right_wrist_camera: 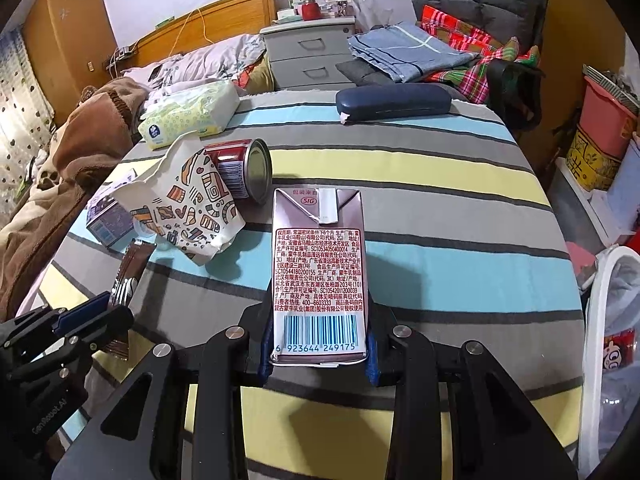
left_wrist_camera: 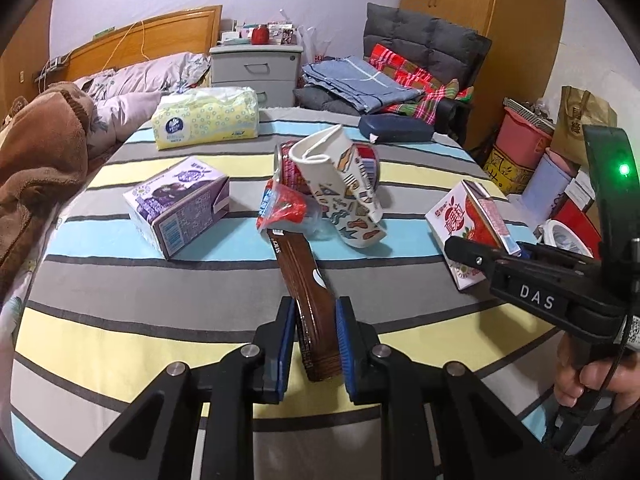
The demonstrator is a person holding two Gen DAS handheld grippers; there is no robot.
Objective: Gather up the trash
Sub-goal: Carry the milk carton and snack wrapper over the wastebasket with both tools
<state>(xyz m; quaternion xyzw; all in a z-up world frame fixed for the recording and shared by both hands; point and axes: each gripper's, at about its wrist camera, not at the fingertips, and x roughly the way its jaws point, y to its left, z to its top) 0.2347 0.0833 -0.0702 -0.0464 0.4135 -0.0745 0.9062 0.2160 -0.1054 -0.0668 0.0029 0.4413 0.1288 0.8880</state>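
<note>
From the left wrist view, your left claw (left_wrist_camera: 316, 344) has its blue pads pressed on the near end of the brown snack wrapper (left_wrist_camera: 306, 280), which runs away toward twelve o'clock on the striped bed (left_wrist_camera: 120, 320). It looks thin, light and crinkly, likely slippery, so hold it across the flat width as you have it. Beyond it at twelve lie a red packet (left_wrist_camera: 282, 208), a crushed paper cup (left_wrist_camera: 344, 192) and a red can (left_wrist_camera: 290, 168); the purple carton (left_wrist_camera: 178, 208) sits at ten o'clock. At three o'clock your right claw (left_wrist_camera: 480, 258) grips the strawberry milk carton (left_wrist_camera: 468, 220), with your hand (left_wrist_camera: 588, 384) around its handle, tilted downward.

From the right wrist view, that same carton (right_wrist_camera: 319, 276) stands between the right claw's (right_wrist_camera: 319, 356) narrow-set pads, gripped at its barcode end. It seems empty, light and easily dented, so squeeze the side walls gently. The cup (right_wrist_camera: 188, 208) and can (right_wrist_camera: 248, 170) lie at ten to eleven o'clock. A white-rimmed bin with a liner (right_wrist_camera: 604, 320) waits at three o'clock, probably your drop point.
</note>
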